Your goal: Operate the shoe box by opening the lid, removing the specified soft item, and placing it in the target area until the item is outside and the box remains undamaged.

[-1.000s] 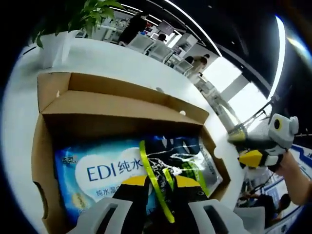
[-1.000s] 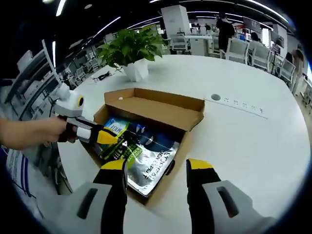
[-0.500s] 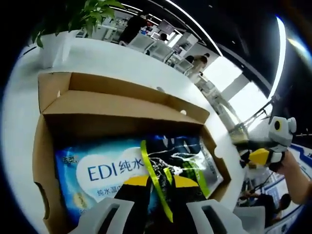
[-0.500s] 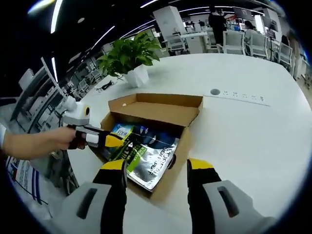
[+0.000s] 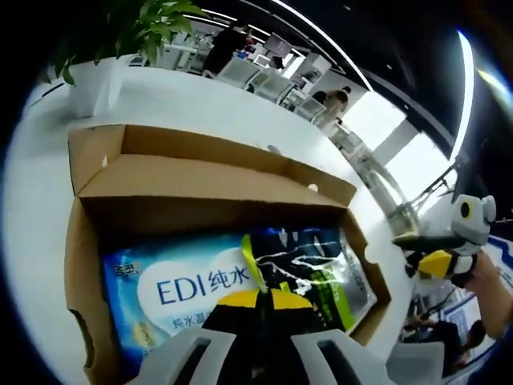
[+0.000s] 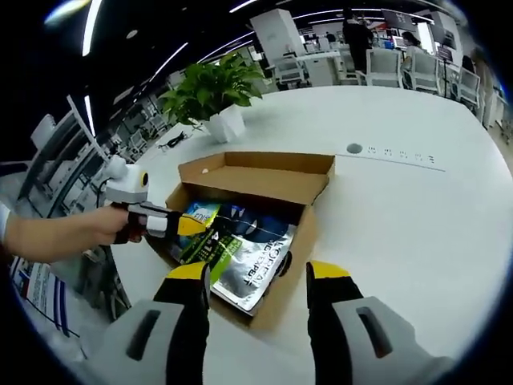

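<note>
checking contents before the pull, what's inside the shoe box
Inside the open shoe box lie a blue wipes pack and a silver-and-green pouch overlapping it, pinched by the left gripper. Anything beneath them is covered.

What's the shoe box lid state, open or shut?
Open. The lid is folded back behind the shoe box, leaving a blue wipes pack and a silver pouch exposed inside.
</note>
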Motion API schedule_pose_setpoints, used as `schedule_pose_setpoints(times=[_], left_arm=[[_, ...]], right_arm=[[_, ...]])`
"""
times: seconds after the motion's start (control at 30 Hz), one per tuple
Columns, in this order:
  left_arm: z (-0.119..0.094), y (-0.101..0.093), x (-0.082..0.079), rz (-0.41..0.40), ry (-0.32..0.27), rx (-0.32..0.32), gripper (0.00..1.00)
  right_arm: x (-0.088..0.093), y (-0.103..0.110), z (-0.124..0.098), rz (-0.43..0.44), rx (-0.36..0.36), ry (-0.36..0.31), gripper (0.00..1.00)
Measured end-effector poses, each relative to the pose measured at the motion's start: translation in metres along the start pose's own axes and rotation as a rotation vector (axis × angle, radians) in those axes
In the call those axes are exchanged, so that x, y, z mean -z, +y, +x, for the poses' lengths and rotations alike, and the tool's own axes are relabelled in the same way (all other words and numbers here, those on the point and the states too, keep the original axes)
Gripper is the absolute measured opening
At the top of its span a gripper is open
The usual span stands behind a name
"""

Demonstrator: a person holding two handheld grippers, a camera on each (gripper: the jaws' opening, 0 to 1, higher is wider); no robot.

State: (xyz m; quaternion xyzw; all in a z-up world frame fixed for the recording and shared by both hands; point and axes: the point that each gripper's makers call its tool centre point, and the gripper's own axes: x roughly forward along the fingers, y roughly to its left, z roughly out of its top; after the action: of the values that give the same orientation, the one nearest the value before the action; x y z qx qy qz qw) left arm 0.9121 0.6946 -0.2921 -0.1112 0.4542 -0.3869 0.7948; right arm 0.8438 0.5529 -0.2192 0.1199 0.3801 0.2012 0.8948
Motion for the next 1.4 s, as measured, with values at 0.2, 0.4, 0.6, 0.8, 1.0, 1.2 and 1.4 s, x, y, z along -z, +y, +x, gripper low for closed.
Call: schedule_pose_setpoints(times=[0.2, 0.4, 0.6, 0.8, 1.0, 1.2, 1.4], left_arm=[[-0.008, 0.012, 0.001, -0.014, -0.004, -0.009, 0.01], [-0.016, 0.022, 0.003, -0.026, -0.012, -0.026, 0.01], [-0.024, 0.028, 0.004, -0.034, -0.022, -0.041, 0.01], [-0.027, 0.037, 0.004, -0.031, -0.021, -0.047, 0.01], [-0.029, 0.037, 0.004, -0.033, -0.025, -0.046, 0.01], [-0.029, 0.036, 0.004, -0.024, -0.024, -0.045, 0.01], [-0.029, 0.036, 0.004, -0.007, -0.02, -0.051, 0.01]], right_arm=[[0.001, 0.008, 0.011, -0.008, -0.022, 0.009, 0.45], [0.004, 0.021, 0.02, -0.003, -0.047, 0.018, 0.44], [0.009, 0.03, 0.034, -0.001, -0.071, 0.037, 0.41], [0.017, 0.031, 0.048, 0.007, -0.079, 0.068, 0.39], [0.024, 0.035, 0.058, 0.026, -0.095, 0.093, 0.36], [0.032, 0.035, 0.065, 0.05, -0.099, 0.107, 0.32], [0.039, 0.035, 0.071, 0.061, -0.107, 0.13, 0.29]])
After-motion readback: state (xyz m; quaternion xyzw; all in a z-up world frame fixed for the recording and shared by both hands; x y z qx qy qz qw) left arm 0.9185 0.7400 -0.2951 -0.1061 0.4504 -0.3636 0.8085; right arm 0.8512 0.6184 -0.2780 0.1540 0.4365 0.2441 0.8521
